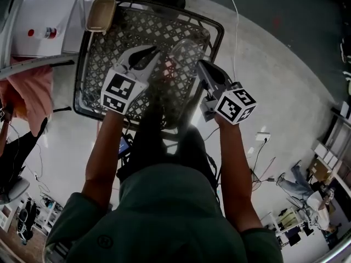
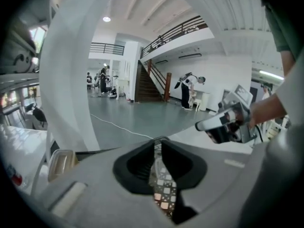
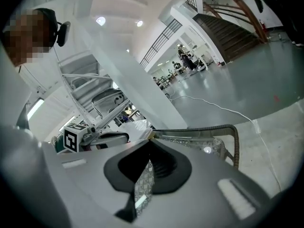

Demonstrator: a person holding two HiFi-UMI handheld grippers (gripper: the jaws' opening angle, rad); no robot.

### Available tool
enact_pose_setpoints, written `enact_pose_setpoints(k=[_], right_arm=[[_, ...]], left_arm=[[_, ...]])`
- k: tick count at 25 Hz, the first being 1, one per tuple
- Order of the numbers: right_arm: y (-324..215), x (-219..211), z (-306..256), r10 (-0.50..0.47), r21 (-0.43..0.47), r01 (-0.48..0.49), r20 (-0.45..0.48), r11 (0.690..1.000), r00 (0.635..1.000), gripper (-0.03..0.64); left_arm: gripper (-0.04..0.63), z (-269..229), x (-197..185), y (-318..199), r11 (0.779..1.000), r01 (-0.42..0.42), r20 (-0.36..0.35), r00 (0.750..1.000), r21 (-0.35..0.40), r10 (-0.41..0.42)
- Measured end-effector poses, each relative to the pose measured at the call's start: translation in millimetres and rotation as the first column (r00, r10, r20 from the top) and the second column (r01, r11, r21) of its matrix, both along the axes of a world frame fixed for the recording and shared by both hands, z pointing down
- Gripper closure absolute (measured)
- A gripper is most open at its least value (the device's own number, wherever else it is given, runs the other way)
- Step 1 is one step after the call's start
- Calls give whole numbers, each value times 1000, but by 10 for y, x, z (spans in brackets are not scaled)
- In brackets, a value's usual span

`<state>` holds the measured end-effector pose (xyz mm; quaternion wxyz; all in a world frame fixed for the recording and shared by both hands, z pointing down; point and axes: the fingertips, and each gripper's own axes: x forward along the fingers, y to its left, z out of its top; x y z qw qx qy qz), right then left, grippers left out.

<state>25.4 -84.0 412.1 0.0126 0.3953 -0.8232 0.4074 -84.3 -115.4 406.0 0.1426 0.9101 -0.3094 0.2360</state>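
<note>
Bright overhead daylight; strong fisheye bending, dark vignette corners; foreground blurred

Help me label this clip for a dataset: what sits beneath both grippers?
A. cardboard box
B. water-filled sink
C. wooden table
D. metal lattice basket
D: in the head view the left gripper and right gripper hang over the diamond mesh of the metal lattice basket.
</note>
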Motion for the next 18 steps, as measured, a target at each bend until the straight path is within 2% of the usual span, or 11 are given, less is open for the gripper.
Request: enact_pose_setpoints(k=[9, 18], right_arm=[[114, -63, 37, -36, -14, 35, -13, 999, 999, 611], [192, -134, 34, -35, -13, 34, -48, 999, 998, 611]], left_arm=[[549, -33, -235, -28, 999, 49, 18, 999, 12, -49], [549, -51, -417, -49, 999, 30, 21, 999, 29, -31]])
